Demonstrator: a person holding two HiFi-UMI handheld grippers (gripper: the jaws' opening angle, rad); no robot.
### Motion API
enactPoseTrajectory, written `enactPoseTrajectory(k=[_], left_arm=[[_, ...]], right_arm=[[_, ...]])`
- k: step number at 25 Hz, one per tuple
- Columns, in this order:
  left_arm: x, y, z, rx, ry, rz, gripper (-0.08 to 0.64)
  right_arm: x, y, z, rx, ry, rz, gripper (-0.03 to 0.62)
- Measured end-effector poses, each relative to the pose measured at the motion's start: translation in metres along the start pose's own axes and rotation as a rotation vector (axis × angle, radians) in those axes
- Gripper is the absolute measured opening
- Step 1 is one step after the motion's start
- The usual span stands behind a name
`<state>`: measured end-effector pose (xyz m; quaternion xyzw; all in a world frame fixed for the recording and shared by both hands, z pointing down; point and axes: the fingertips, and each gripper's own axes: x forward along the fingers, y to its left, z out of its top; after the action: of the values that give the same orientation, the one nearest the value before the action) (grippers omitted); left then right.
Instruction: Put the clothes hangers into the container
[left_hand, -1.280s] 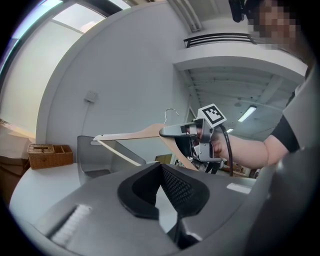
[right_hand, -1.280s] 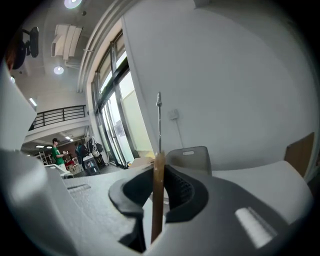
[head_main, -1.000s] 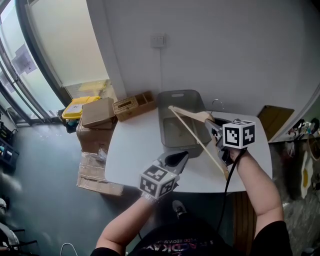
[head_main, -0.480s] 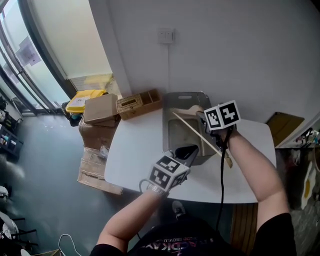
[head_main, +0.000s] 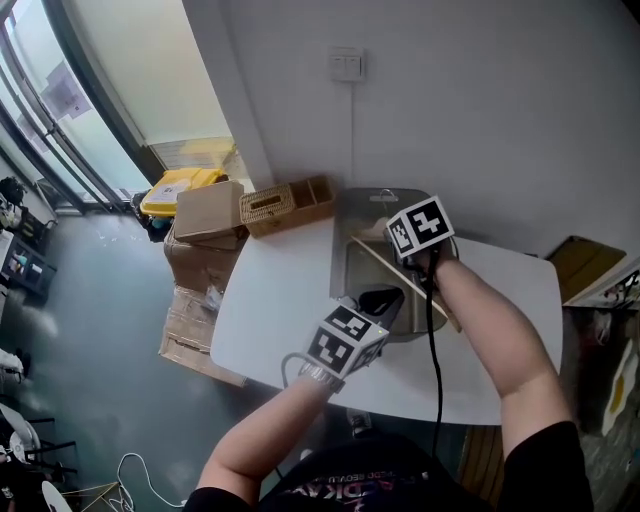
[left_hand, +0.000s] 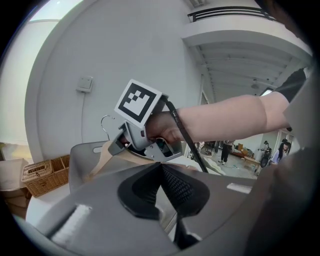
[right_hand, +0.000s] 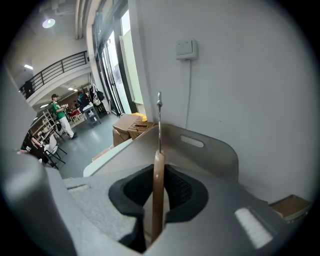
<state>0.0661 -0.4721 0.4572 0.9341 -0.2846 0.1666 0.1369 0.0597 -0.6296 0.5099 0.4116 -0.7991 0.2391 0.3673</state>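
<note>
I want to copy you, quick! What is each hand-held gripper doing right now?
Left hand-held gripper: closed, empty.
Right hand-held gripper: closed on the light wooden clothes hanger with metal hook.

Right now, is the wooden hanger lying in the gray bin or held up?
Held up. The right gripper is shut on the wooden hanger, slanting over the gray bin, one end past its rim.

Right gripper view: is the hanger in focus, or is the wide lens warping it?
Right gripper view: the wooden hanger in the right tool is sharp and straight at centre, while the container rim bows and the corners go black. Left gripper view: blown-out glare upper left. Head view: even light, no blur.
</note>
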Motion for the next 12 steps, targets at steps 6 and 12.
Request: enactPoseTrajectory(k=[6,12], left_arm=[[0.01,0.01,-0.004,-0.018,0.008,-0.003,0.005],[0.012,0.02,-0.01,-0.042,0.003,0.008,0.006]], right_arm=[[0.033,-0.006,-0.006,-0.021,0.061,0.002,0.057],[0.047,-0.005,-0.004,-0.04,0.07,0.004,0.057]])
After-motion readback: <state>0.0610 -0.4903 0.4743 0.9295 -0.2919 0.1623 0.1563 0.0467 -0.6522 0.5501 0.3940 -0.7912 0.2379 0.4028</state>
